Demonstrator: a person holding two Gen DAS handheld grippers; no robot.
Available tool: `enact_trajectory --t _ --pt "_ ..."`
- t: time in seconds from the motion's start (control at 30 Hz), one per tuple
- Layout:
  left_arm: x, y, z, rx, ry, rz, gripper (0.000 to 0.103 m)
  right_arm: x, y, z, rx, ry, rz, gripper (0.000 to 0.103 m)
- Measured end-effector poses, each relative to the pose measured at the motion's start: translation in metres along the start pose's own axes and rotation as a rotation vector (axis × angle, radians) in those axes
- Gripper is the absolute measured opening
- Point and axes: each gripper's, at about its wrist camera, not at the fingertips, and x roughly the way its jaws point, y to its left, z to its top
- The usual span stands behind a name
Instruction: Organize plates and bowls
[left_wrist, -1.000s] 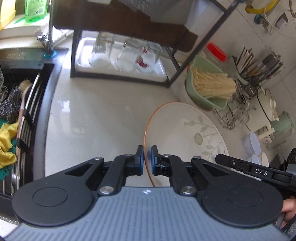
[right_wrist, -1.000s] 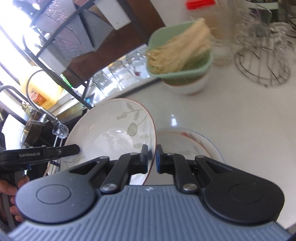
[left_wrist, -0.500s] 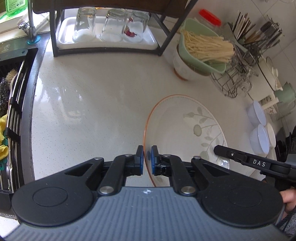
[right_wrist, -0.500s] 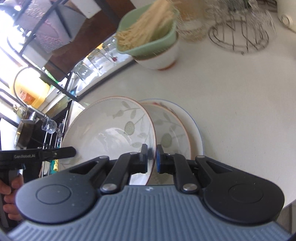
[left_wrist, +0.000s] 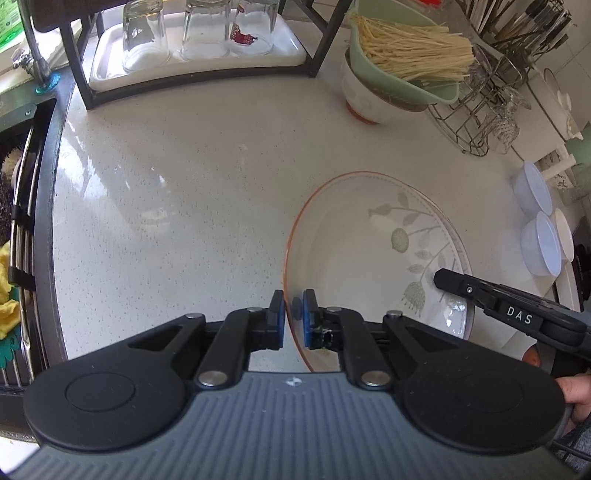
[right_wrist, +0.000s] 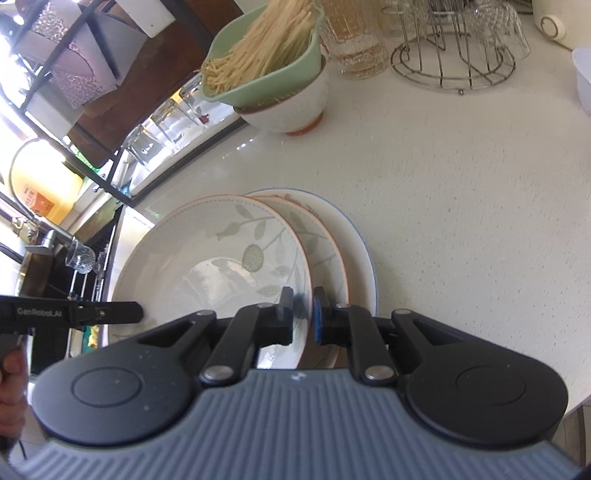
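Note:
A cream leaf-patterned plate (left_wrist: 362, 258) with an orange rim is gripped on opposite edges. My left gripper (left_wrist: 294, 319) is shut on its left rim, and my right gripper (right_wrist: 303, 314) is shut on its right rim (right_wrist: 301, 280). In the right wrist view the held plate (right_wrist: 207, 266) hangs tilted just over a second leaf plate (right_wrist: 317, 240), which lies on a blue-rimmed plate (right_wrist: 358, 243) on the counter. The right gripper's body (left_wrist: 517, 314) shows in the left wrist view, the left gripper's body (right_wrist: 74, 314) in the right wrist view.
A green strainer of noodles (left_wrist: 402, 62) sits in a white bowl (left_wrist: 362, 96) at the back. A wire rack (left_wrist: 480, 122) and white plastic bowls (left_wrist: 539, 240) stand at the right. A black shelf with upturned glasses (left_wrist: 192, 33) is behind, the sink (left_wrist: 18, 221) at left.
Both grippers have lowered the held plate toward the counter. In the right wrist view the stacked plates below have come into fuller view and the held plate now overlaps them closely.

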Motion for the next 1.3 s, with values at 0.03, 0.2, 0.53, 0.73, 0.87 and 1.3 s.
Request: enact_trajectory --t 0.03,0.2,0.53,0.73,0.87,1.3 --pt "0.0 -0.002 0.001 0.005 0.003 0.008 0.01 0.0 0.001 0.0 -0.007 -0.004 -0.005 0.014" --pt "0.003 -0.006 0.002 -0.002 0.014 0.029 0.016 -0.002 0.002 0.002 -0.015 -0.013 -0.023 0.014" --pt "0.0 -0.015 0.003 -0.012 0.001 0.023 0.037 -0.006 0.008 0.004 -0.06 -0.024 -0.073 0.015" --pt "-0.008 -0.018 0.002 -0.014 -0.037 0.042 0.044 -0.014 0.009 0.002 -0.06 -0.048 -0.099 0.014" --pt "-0.012 -0.02 0.001 -0.013 -0.056 0.043 0.048 -0.017 0.009 0.003 -0.057 -0.058 -0.112 0.014" --pt "-0.037 -0.038 0.0 0.0 -0.136 0.018 0.049 -0.041 0.016 0.009 -0.124 -0.139 -0.18 0.015"
